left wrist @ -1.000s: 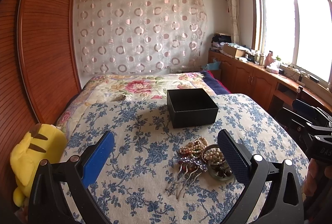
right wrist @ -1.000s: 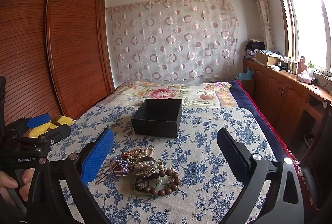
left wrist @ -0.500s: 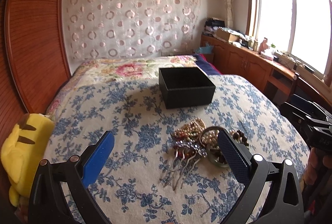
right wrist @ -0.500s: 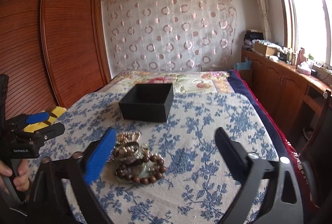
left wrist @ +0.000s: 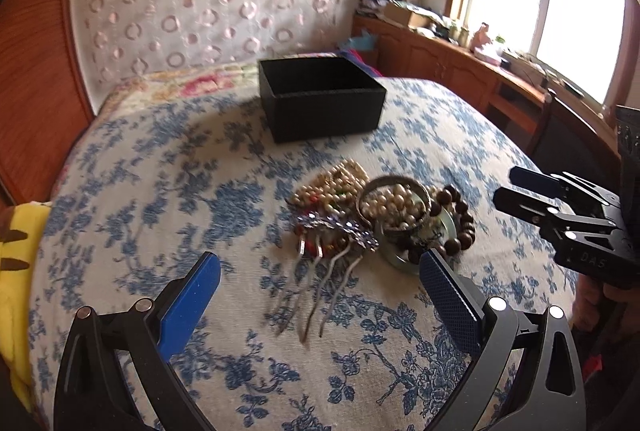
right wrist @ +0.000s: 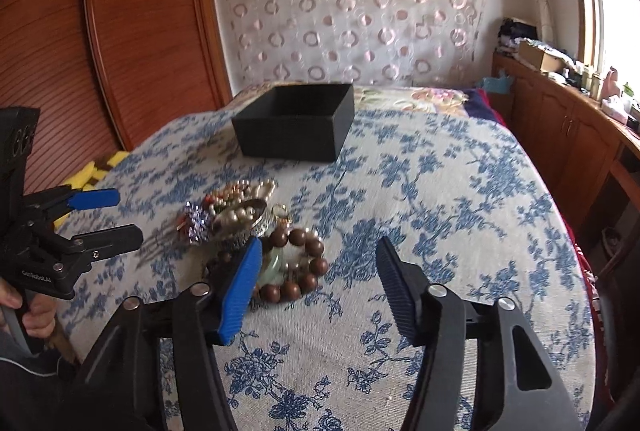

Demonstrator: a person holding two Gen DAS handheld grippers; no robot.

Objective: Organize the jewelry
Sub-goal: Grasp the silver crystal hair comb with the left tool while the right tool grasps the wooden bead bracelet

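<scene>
Two grippers are in our hands above the bed, and both stand with their fingers spread apart and nothing between them. Our left gripper [left wrist: 320, 295] hovers just before the pile of jewelry [left wrist: 380, 219], its blue pad on one side and its dark pad near the green disc. Our right gripper [right wrist: 318, 283] is open a little less wide; its blue finger [right wrist: 240, 291] covers part of the pile from this view, but we cannot tell if it touches anything. The pile lies on the blue flowered bedspread [right wrist: 440, 191], in the middle of it. In the pile we see a bracelet of dark brown beads [right wrist: 298, 267], a metal bangle with pale pearls [left wrist: 394, 201] inside its ring, a purple hair comb [left wrist: 332, 231] with long metal teeth toward us, and some small mixed beads behind. A black box [left wrist: 320, 97] stands open further back on the bedspread, well apart from the pile. A yellow plush toy [left wrist: 16, 263] lies at the left edge of the bed.
</scene>
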